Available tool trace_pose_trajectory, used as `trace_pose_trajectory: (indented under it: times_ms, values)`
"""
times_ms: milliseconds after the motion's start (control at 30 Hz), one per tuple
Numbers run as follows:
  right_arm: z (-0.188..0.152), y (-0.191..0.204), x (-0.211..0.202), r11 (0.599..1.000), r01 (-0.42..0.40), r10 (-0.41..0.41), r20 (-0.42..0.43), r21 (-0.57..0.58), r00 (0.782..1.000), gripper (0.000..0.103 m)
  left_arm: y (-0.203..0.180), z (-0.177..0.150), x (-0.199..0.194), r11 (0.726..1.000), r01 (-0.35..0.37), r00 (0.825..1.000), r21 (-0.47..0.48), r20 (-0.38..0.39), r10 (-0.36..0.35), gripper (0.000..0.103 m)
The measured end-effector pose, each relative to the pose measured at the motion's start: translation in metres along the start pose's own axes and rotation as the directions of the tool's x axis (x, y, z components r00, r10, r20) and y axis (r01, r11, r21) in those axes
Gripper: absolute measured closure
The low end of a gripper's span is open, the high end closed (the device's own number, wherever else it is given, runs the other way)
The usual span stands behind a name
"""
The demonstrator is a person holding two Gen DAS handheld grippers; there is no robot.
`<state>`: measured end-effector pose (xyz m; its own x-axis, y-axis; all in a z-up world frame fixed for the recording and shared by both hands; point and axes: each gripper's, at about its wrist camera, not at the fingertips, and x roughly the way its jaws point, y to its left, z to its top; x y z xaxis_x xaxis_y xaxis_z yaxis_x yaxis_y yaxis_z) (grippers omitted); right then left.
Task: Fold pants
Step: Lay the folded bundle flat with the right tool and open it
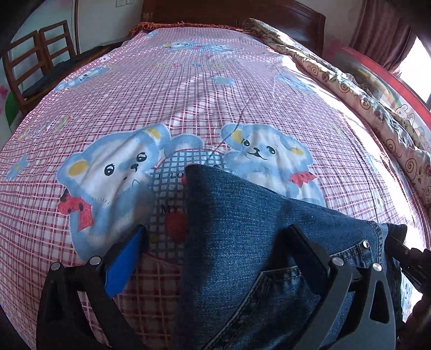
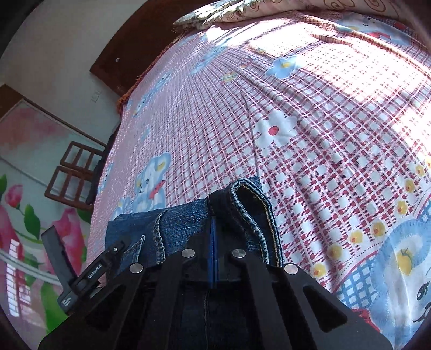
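Note:
Blue denim pants (image 1: 242,228) lie folded on the pink checked bedsheet (image 1: 188,94). My left gripper (image 1: 216,228) hangs over them with its jaws wide open. Its blue-padded left finger (image 1: 124,261) is over the sheet, beside the pants. Its other finger (image 1: 307,255) is over the denim near a back pocket. In the right wrist view my right gripper (image 2: 212,223) is shut, pads together, with its tips against a curled hem (image 2: 250,210) of the pants (image 2: 177,226). No cloth shows between the pads. It also appears at the pants' right edge as the right gripper (image 1: 397,237).
A rolled floral quilt (image 1: 363,94) lies along the bed's right side, below a window. A dark wooden headboard (image 1: 229,13) stands at the far end. Two wooden chairs (image 1: 35,53) stand left of the bed, and my left gripper (image 2: 78,272) shows at the lower left.

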<state>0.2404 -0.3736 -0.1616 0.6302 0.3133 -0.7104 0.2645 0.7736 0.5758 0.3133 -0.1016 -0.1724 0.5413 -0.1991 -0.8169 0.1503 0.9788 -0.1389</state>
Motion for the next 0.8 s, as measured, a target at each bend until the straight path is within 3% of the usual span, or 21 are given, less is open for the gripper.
trace_pose_trajectory:
  times_ms: [100,200,400,633,733,800]
  values:
    - [-0.007,0.022,-0.029,0.996,0.055,-0.052,0.044,-0.068,0.998,0.099,0.0,-0.001,-0.023,0.998,-0.068,0.996,0.014,0.052,0.067,0.002]
    - [-0.023,0.038,-0.056,0.982,0.091,-0.077,0.084,-0.169,0.993,0.099,0.004,-0.01,-0.062,0.996,-0.078,0.989,0.035,0.13,0.073,0.002]
    - [-0.077,0.066,-0.077,0.92,0.099,-0.073,0.083,-0.38,0.994,0.099,-0.005,-0.063,-0.122,0.992,-0.012,0.982,0.124,0.19,-0.011,0.002]
    - [-0.105,0.065,-0.067,0.884,0.146,-0.135,0.055,-0.443,0.989,0.099,-0.034,-0.109,-0.112,0.976,-0.024,0.99,0.215,0.144,-0.008,0.002]
    - [-0.111,0.048,-0.06,0.893,0.145,-0.147,0.029,-0.425,0.989,0.099,-0.035,-0.12,-0.099,0.976,-0.03,0.995,0.217,0.098,0.009,0.002]
    - [-0.115,0.043,-0.058,0.898,0.132,-0.132,0.03,-0.419,0.991,0.099,-0.033,-0.123,-0.097,0.977,-0.026,0.994,0.21,0.111,0.003,0.002]
